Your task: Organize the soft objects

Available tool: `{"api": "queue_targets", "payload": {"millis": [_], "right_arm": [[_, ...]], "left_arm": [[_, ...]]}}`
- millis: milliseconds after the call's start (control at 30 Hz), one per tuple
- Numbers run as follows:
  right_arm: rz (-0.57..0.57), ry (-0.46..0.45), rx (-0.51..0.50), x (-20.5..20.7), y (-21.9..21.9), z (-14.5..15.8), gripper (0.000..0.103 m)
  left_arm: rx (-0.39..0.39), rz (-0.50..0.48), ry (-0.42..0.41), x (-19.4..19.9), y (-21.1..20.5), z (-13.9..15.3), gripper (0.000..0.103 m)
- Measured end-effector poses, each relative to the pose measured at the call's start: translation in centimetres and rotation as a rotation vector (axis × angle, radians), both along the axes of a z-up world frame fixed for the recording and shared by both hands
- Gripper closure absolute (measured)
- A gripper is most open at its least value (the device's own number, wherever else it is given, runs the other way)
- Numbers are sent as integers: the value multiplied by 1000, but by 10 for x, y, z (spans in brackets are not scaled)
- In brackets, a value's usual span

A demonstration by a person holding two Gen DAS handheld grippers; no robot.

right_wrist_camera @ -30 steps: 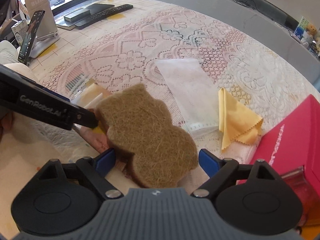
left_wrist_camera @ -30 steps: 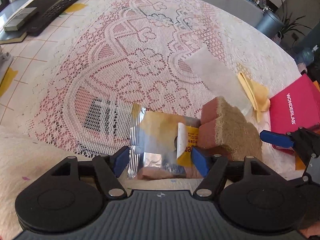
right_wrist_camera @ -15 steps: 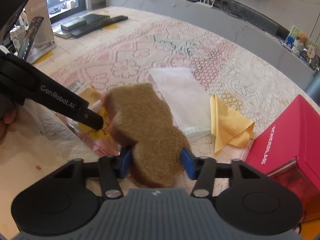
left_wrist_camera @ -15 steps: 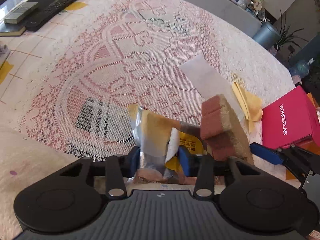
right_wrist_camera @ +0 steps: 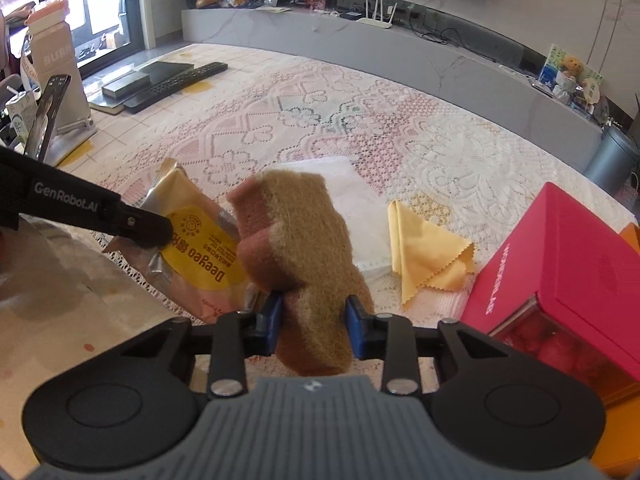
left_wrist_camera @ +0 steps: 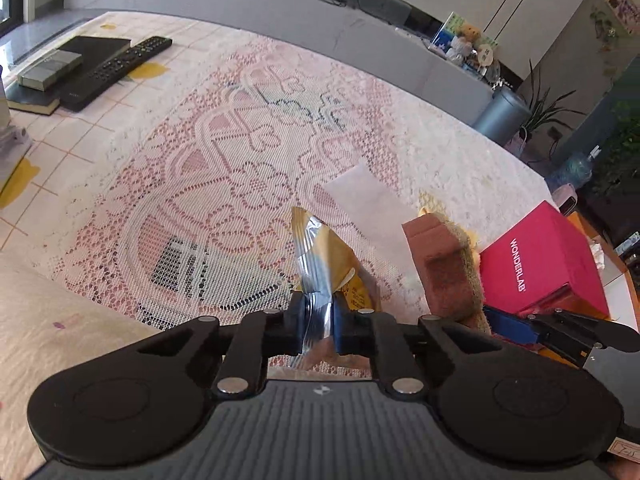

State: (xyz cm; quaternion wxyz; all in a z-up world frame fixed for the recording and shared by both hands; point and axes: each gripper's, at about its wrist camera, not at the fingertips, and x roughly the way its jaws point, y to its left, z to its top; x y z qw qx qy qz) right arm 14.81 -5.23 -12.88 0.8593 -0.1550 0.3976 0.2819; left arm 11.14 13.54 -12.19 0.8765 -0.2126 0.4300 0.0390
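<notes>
My left gripper (left_wrist_camera: 320, 320) is closing on a silver and yellow snack packet (left_wrist_camera: 324, 256), pinched at its edge and lifted off the lace cloth; the same packet (right_wrist_camera: 200, 256) shows in the right wrist view under a black finger (right_wrist_camera: 136, 226). My right gripper (right_wrist_camera: 314, 320) is closing on a brown and red scouring sponge (right_wrist_camera: 300, 248), its blue pads pressing both sides. The sponge (left_wrist_camera: 444, 268) hangs just right of the packet in the left wrist view. A yellow cloth (right_wrist_camera: 424, 252) and a white cloth (right_wrist_camera: 352, 208) lie flat on the table beyond.
A pink box marked WONDERLAB (right_wrist_camera: 560, 264) stands at the right. Remote controls and a dark book (left_wrist_camera: 100, 64) lie at the far left. A phone on a stand (right_wrist_camera: 48, 116) is at the left edge. A grey bin (left_wrist_camera: 504, 116) stands beyond the table.
Both grippers went from wide open to closed on their objects, the left on the packet, the right on the sponge. Both have lifted a little, and the packet now stands crumpled upright.
</notes>
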Motion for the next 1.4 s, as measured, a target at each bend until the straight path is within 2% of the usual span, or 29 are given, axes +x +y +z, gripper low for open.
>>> {"api": "queue_targets", "payload": {"millis": [133,400,733,1033,1233,1400], "right_arm": [[-23,-30,15,-3,-7,12,71],[-41,-94,48,-14,-19,43,71],[-82,-218,91,-36,-51,95,71],[-217,-287,122,-46,-116,145,71],[-332,-321,67,-45,-172,166,71],[-427,-304,10,-33,-221,168,71]], "left_arm": [[16,-1,-42,-6,-4,14,92],[110,-31,-159,-16,-23,52,93],[129,-73,-273,-26,-52,92,93],[113,-187,-382,-20,-103,129,93],[98,-289,-438,-4,-149,144,93],[60,-386,-445,18,-190,144,93]]}}
